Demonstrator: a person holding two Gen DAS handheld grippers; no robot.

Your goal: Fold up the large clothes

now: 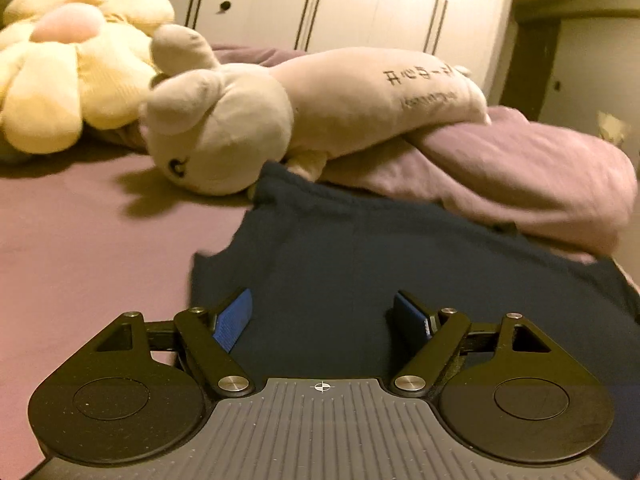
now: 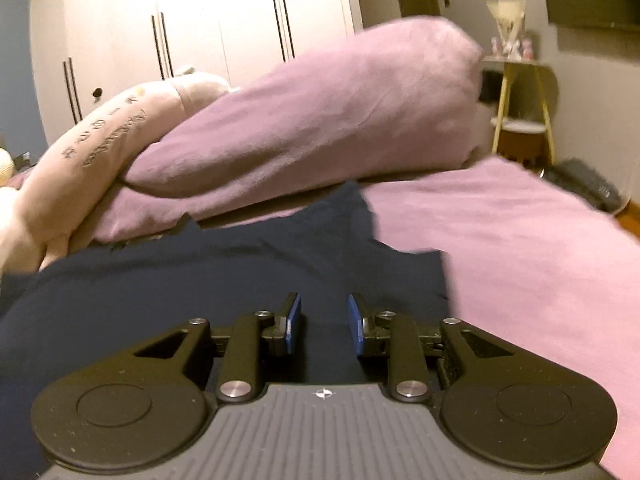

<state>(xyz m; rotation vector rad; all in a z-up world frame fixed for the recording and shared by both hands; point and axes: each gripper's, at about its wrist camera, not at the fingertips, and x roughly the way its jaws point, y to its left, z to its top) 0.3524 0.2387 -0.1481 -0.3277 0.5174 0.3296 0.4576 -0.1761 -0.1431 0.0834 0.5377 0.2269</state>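
Observation:
A dark navy garment (image 1: 360, 272) lies spread flat on the purple bed sheet (image 1: 80, 260), with a sleeve or corner reaching toward the plush toys. My left gripper (image 1: 322, 314) hovers over the garment's left part, its blue pads (image 1: 234, 318) standing wide apart with nothing between them. In the right wrist view the same garment (image 2: 200, 280) fills the lower left, its edge ending on the sheet (image 2: 520, 264). My right gripper (image 2: 324, 322) is above the garment near that edge. Its pads (image 2: 294, 322) stand a narrow gap apart and grip nothing.
A long beige plush animal (image 1: 320, 108) and a cream flower plush (image 1: 72, 80) lie just beyond the garment. A bunched purple duvet (image 2: 320, 120) rises behind it. White wardrobe doors (image 1: 360, 0) stand at the back. A gold-legged side table (image 2: 520, 92) stands past the bed's right edge.

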